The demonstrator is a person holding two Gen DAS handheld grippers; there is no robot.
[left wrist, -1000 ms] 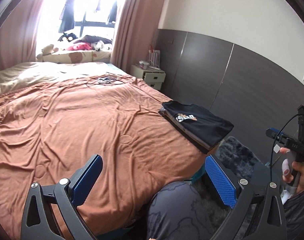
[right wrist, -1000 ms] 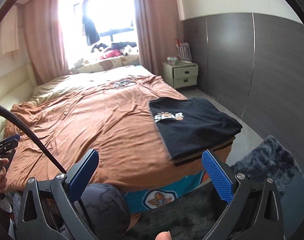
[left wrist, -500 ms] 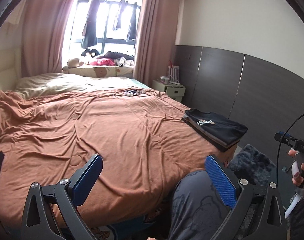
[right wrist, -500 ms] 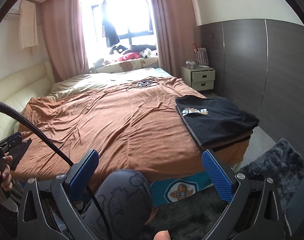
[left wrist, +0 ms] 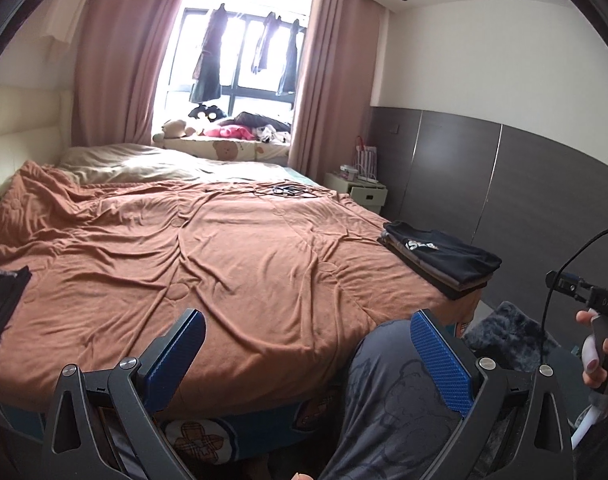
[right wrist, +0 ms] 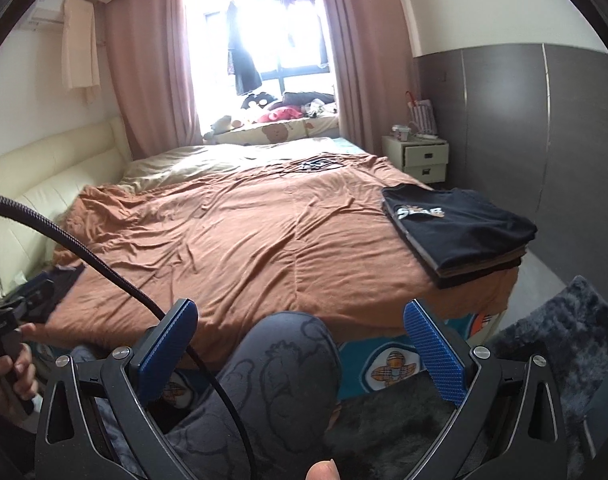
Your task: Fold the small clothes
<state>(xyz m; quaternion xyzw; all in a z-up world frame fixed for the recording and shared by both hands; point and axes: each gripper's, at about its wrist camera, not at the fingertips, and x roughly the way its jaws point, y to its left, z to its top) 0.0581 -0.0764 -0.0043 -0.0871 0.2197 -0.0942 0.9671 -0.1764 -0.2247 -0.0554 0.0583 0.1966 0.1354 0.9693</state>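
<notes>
A stack of folded clothes, topped by a black printed T-shirt [left wrist: 440, 254] [right wrist: 456, 220], lies on the bed's near right corner. A loose dark garment [left wrist: 0, 296] [right wrist: 58, 284] hangs over the bed's left edge. My left gripper [left wrist: 310, 350] is held open at the foot of the bed, empty, over the person's knee. My right gripper [right wrist: 300, 346] is likewise open and empty, low in front of the bed. Each handle appears in the other view, held by a hand [left wrist: 600, 356] [right wrist: 8, 376].
An orange-brown blanket [left wrist: 208, 248] covers the wide bed. Cables [left wrist: 284, 191] lie near its far side. A white nightstand [right wrist: 420, 158] stands by the dark wall panels. A dark shaggy rug [right wrist: 552, 344] lies on the floor at right. The person's knee [right wrist: 280, 364] is between the fingers.
Both grippers have pulled back and tilted up, away from the folded stack. The whole bed, the window and the dark garment at the left edge have come into view.
</notes>
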